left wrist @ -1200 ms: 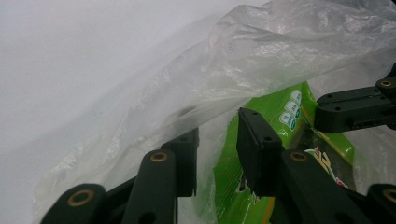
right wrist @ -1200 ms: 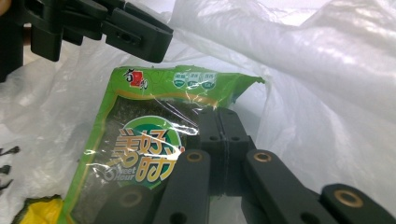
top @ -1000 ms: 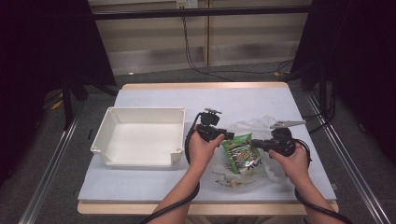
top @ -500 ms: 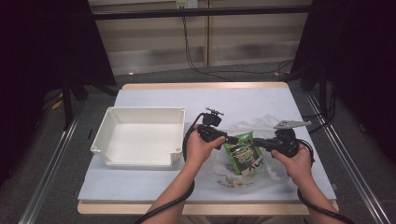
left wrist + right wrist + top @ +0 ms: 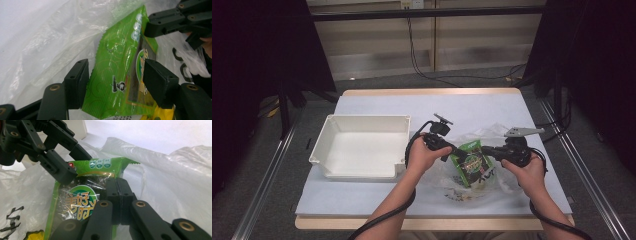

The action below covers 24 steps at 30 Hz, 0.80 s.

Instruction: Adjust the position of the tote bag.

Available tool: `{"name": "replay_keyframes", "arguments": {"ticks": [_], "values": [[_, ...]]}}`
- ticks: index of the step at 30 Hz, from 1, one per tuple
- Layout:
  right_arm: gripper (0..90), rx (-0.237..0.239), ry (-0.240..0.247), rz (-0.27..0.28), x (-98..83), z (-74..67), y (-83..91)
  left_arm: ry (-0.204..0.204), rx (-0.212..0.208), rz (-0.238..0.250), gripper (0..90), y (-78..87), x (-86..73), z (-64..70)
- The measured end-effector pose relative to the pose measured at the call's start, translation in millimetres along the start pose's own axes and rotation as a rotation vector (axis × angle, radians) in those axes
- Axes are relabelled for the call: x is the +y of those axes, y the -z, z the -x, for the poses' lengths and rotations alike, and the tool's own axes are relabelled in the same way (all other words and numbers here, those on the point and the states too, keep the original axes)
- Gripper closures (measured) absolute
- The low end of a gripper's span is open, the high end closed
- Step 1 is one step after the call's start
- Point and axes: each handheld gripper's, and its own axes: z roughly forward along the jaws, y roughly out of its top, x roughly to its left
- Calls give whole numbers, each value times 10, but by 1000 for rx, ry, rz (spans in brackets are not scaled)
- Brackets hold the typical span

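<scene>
1. Now: right tool [image 5: 117, 195] pinches the green snack packet's [image 5: 471, 162] right edge, above the clear plastic bag [image 5: 472, 187], near-right on the desk [image 5: 377, 195].
2. Left tool [image 5: 115, 82] has just been opening; jaws spread, packet between, untouched.
3. Advice: hold steady; re-grip squarely before pulling free.
4. White bin [image 5: 362, 147] left; dark room.

white rectangular plastic bin [image 5: 362, 150]: left half of the tabletop [image 5: 427, 102], centre-left of frame | crumpled clear plastic bag [image 5: 462, 186]: on tabletop, right of bin, lower centre | green foil snack packet [image 5: 472, 162]: over the bag, between left tool [image 5: 460, 153] and right tool [image 5: 486, 150]
</scene>
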Motion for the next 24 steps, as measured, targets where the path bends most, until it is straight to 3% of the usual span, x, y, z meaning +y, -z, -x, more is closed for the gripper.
{"name": "replay_keyframes", "arguments": {"ticks": [3,9,15,16,21,22,24], "values": [[899,-2,3,10,14,-13,5,7,4,-17,411,20,18,25],[900,-4,9,28,52,-30,17,-15,-39,-94,530,1,51,68],[879,-14,9,21,74,-37,11,20,-80,-140,732,20,85,100],[872,-21,9,21,64,-29,13,28,-79,-142,743,30,88,116],[798,-36,35,-18,57,-15,51,-15,-40,-175,749,83,135,183],[786,-43,40,-17,60,-15,65,1,-32,-154,750,77,136,206],[743,-57,41,-24,71,-10,88,-26,-24,-176,751,95,156,217]]}}
